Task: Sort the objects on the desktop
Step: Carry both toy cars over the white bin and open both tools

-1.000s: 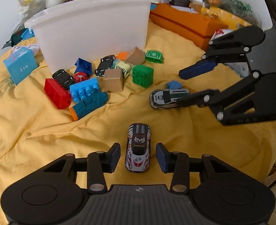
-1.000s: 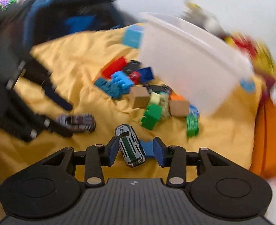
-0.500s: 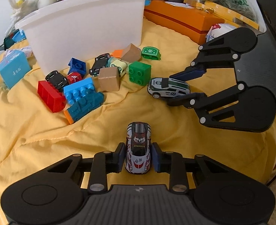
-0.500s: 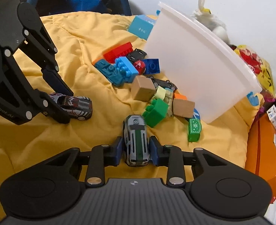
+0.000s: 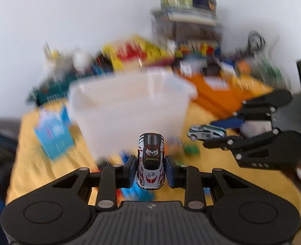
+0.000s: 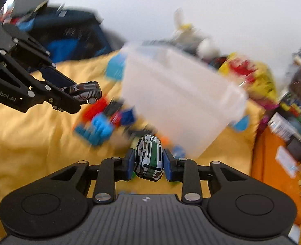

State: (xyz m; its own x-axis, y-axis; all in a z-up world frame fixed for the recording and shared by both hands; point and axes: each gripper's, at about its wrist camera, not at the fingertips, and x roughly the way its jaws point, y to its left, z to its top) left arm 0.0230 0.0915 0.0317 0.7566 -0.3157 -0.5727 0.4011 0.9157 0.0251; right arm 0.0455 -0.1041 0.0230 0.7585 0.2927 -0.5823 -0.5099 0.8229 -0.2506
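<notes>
My left gripper [image 5: 151,170] is shut on a white, red and black toy car [image 5: 151,159], held nose-forward above the yellow cloth [image 5: 48,169]. My right gripper [image 6: 148,162] is shut on a white and green toy car [image 6: 149,155], tilted slightly between the blue pads. Each view shows the other gripper: the right gripper [image 5: 211,135] with its white and green car [image 5: 206,132] at right, the left gripper [image 6: 76,95] with its red and black car [image 6: 86,90] at left. Ahead of both stands a white translucent bin [image 5: 130,110], also in the right wrist view [image 6: 177,98].
A blurred pile of coloured bricks and small cars [image 6: 97,126] lies on the cloth in front of the bin. A light blue box [image 5: 52,134] sits to its left, an orange box [image 5: 222,94] to its right. Toys and packets crowd the back by the wall.
Both grippers closed on their cars and lifted them off the cloth. Both views have tipped upward toward the bin and wall.
</notes>
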